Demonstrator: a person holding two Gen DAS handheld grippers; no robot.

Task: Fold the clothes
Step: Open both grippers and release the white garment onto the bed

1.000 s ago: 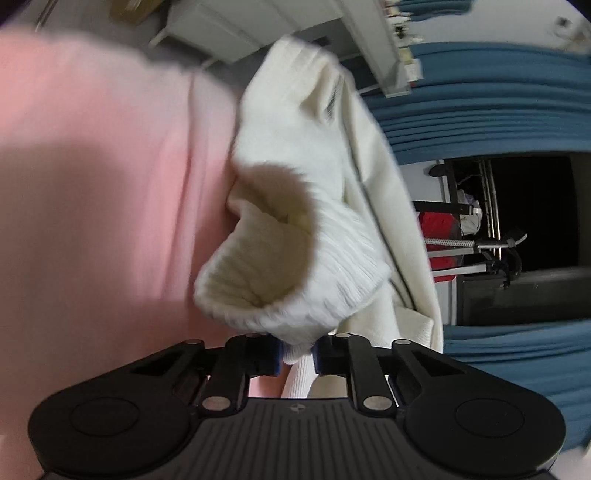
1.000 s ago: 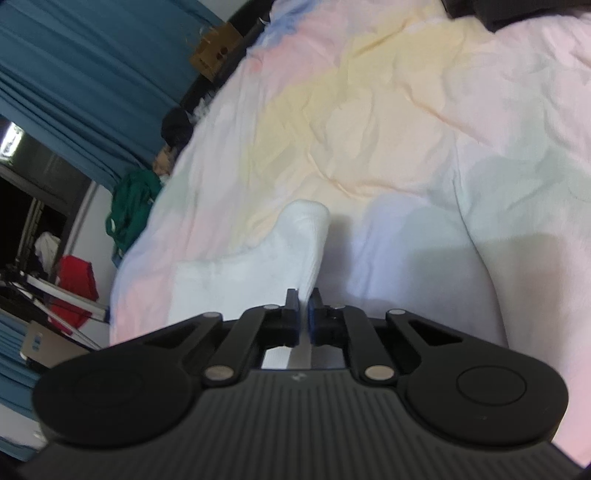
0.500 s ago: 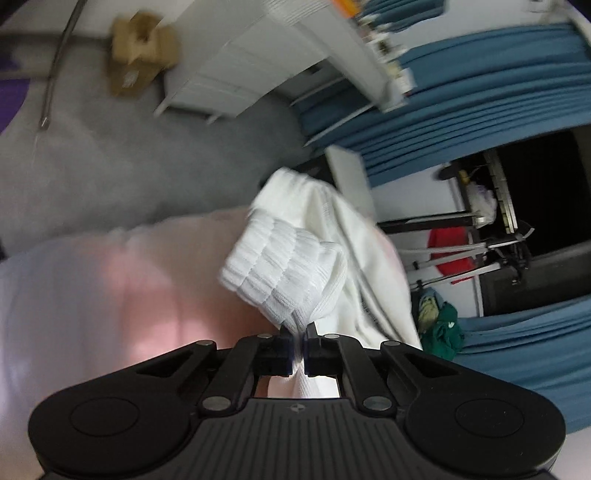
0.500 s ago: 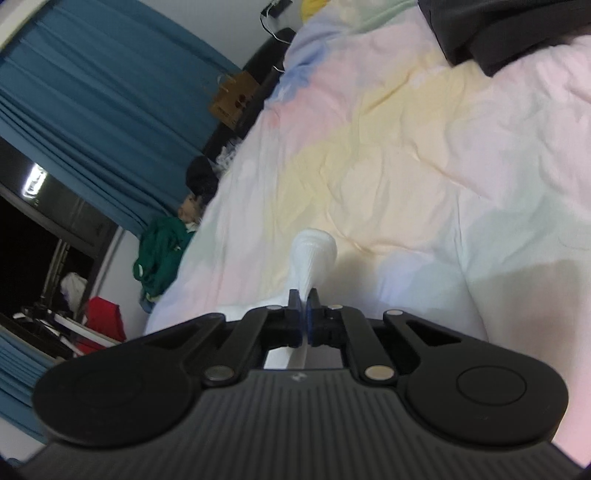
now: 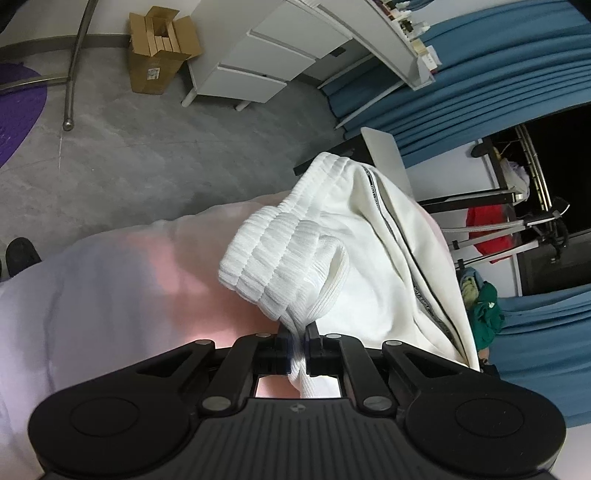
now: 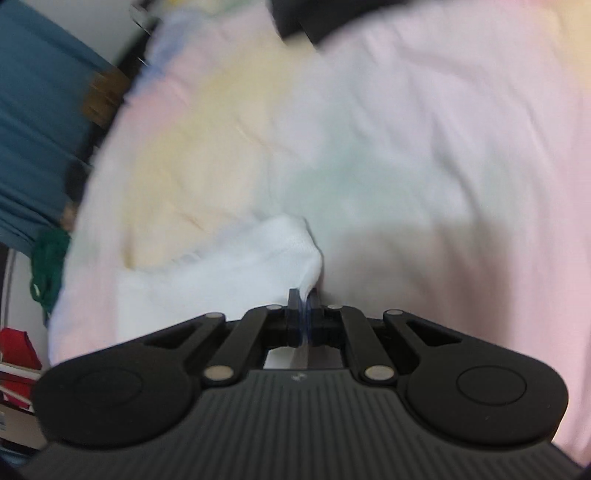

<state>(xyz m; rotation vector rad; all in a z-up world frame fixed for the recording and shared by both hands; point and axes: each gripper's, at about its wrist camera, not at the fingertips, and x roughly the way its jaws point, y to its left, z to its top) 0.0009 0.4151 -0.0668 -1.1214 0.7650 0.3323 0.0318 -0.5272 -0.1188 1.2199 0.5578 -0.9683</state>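
two grips carry this step, and both look sound: your left gripper [image 5: 298, 341] is pinched tight on the ribbed white knit cuff [image 5: 280, 266] of the white garment with a dark-striped seam [image 5: 373, 258], and your right gripper [image 6: 303, 314] is clamped on another white fabric corner [image 6: 295, 251], though that view is blurred and i cannot tell which part of the garment it is. keep both pinches firm; the cloth is soft and thick at the rib, so i judge it will slip only if you ease off. the garment hangs off the left claw above the pastel pink, yellow and pale-blue bedsheet [image 6: 406, 147], and its right end trails onto the sheet. draw your hands apart until the span between them is taut, level them, then lower it flat on the sheet, away from the dark cloth [image 6: 314, 22] at the far edge. beyond lies grey floor [image 5: 147, 155], a brown cardboard box [image 5: 159, 48] and blue curtains [image 5: 498, 81]; keep the cloth over the bed.
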